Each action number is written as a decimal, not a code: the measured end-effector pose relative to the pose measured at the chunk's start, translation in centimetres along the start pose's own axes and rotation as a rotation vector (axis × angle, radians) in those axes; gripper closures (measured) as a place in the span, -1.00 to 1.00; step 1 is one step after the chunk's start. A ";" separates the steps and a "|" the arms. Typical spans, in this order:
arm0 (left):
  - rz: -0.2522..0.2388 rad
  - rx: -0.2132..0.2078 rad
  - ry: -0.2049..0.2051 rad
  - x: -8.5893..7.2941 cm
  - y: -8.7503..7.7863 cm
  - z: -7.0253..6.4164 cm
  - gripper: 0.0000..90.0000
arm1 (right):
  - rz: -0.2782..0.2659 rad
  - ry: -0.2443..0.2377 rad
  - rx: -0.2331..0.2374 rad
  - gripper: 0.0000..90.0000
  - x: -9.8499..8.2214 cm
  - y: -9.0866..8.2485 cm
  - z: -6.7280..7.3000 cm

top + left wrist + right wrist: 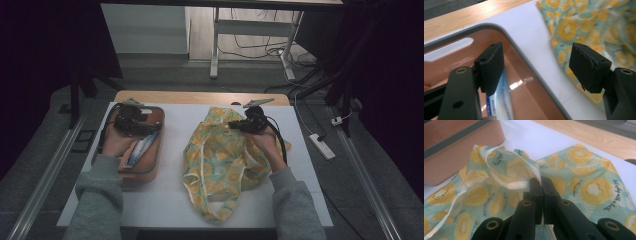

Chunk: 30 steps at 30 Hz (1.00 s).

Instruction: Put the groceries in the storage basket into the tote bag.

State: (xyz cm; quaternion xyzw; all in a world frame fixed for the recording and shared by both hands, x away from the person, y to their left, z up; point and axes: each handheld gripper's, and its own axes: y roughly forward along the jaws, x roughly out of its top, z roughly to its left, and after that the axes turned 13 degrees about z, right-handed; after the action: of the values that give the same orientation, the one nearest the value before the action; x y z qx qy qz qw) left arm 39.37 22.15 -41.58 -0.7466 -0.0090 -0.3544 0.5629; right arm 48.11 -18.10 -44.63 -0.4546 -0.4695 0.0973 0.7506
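- On the white table point(165, 200), the fruit-print bag point(220, 160) lies crumpled at the centre, well right of the orange tray point(150, 172).
- Your right gripper point(540, 182) is clamped on the bag's pale hemmed edge point(516, 185), jaws pressed together with the fabric pinched between them, at the bag's far end.
- Your left gripper point(536, 65) hangs over the tray's right rim point(534, 67), jaws wide and holding nothing.
- A white-and-blue tube point(499, 100) lies inside the tray, below the left jaw.
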 end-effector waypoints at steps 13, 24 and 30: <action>0.111 0.079 -0.074 -0.6 2.6 2.9 -0.37 | -0.035 -0.034 0.019 0.97 -0.4 -0.5 0.8; 0.285 0.127 -0.097 -1.0 6.1 4.4 -0.43 | -0.028 -0.026 0.014 0.97 -0.5 -0.6 1.0; 0.340 0.093 -0.123 -1.5 7.4 5.3 -0.47 | -0.014 -0.022 0.012 0.97 -0.7 -0.3 0.9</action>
State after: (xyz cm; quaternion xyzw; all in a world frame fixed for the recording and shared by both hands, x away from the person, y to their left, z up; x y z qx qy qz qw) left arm 44.05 24.49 -49.18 -0.7308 0.0665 -0.2069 0.6470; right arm 46.96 -18.12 -44.73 -0.4459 -0.4804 0.0999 0.7486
